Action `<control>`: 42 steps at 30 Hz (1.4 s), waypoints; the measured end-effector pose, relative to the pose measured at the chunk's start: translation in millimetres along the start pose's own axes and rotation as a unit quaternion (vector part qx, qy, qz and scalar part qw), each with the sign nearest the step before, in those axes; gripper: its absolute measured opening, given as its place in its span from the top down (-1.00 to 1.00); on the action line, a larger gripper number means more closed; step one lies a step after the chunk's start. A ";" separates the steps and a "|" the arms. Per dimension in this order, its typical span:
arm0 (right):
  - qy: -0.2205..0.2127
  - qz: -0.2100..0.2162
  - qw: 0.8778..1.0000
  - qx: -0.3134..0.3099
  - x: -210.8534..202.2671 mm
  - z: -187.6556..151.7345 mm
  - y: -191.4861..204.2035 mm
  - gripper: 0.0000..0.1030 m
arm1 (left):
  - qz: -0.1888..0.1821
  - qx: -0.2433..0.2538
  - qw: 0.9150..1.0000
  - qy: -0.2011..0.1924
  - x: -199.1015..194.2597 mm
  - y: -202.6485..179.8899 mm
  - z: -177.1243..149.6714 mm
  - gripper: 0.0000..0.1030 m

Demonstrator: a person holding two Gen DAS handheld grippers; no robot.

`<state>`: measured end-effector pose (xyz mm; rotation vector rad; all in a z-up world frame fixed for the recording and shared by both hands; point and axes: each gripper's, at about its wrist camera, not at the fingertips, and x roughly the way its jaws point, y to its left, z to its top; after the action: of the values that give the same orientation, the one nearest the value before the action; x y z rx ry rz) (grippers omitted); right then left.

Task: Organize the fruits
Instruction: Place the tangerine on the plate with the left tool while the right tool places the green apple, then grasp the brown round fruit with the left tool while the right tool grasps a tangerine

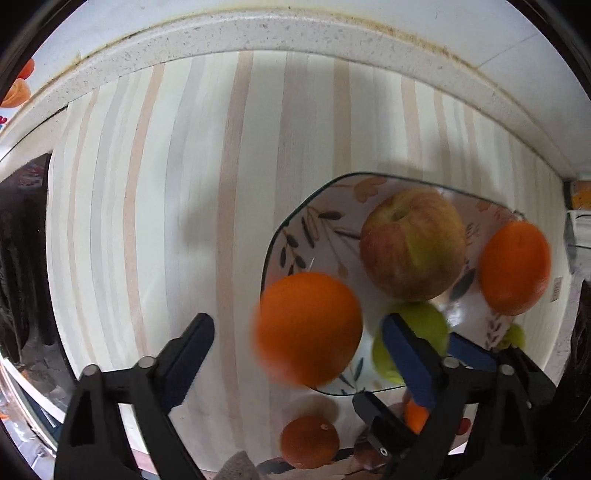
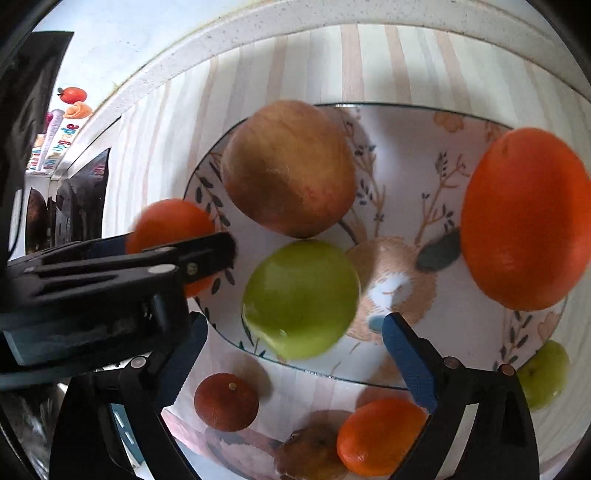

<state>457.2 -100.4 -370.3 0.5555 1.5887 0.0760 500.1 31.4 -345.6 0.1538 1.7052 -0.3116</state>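
A patterned plate (image 2: 406, 155) (image 1: 291, 236) holds a red-yellow apple (image 2: 290, 168) (image 1: 412, 242), a green apple (image 2: 301, 297) (image 1: 424, 325) and an orange (image 2: 524, 218) (image 1: 515, 267). My left gripper (image 1: 297, 345) is open with a blurred orange (image 1: 308, 328) between its fingers, over the plate's left rim. It shows in the right wrist view (image 2: 207, 254) with that orange (image 2: 166, 225). My right gripper (image 2: 295, 341) is open and empty just above the green apple.
A second plate (image 2: 221, 443) at the near edge holds a dark mandarin (image 2: 226, 401) (image 1: 309, 441), a small orange (image 2: 380, 435) and a brownish fruit (image 2: 314, 448). A small green fruit (image 2: 545, 373) lies right of the first plate. A pale stone ledge (image 1: 295, 31) borders the striped table.
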 end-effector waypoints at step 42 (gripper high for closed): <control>-0.204 -0.095 0.974 -0.038 -226.0 -174.3 -8.3 -0.91 | 0.032 0.004 0.968 -0.248 -181.9 -49.5 -203.8 -0.84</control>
<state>286.9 -147.2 -146.0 0.3316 1.2231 -0.1156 322.3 57.4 -134.0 0.1238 1.1997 -0.2810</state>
